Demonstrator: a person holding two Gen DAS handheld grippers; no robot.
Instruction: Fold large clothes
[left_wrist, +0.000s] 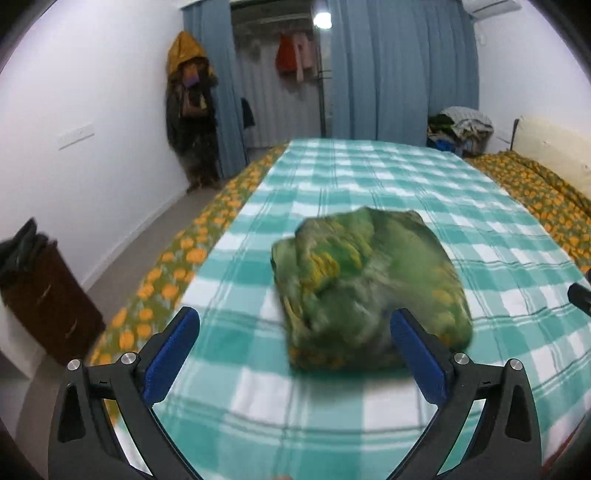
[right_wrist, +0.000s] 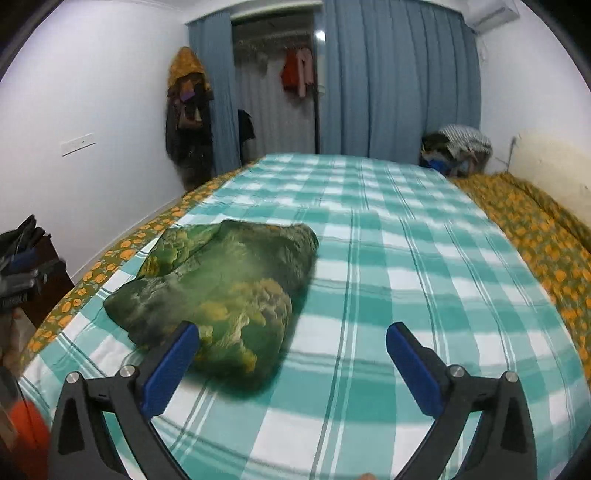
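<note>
- my left gripper (left_wrist: 295, 339) has its blue fingers (left_wrist: 173, 350) spread wide, nothing clamped between them; the folded green garment (left_wrist: 369, 288) lies on the bed beyond them, and the right finger overlaps its near corner in the left wrist view.
- my right gripper (right_wrist: 293, 354) is spread just as wide and holds nothing; only the checked blanket (right_wrist: 406, 277) shows between its fingers (right_wrist: 413, 365).
- the garment, green with yellow patches, sits as a compact folded bundle on the teal and white blanket, toward the bed's left side in the right wrist view, near the orange-flowered sheet (right_wrist: 92, 273) along the edge.
- the bundle looks blurred in the left wrist view, so i cannot tell how neat its edges are.
- behind the bed hang blue curtains (left_wrist: 402, 74), and a pile of clothes (left_wrist: 461, 125) sits at the far right corner.
</note>
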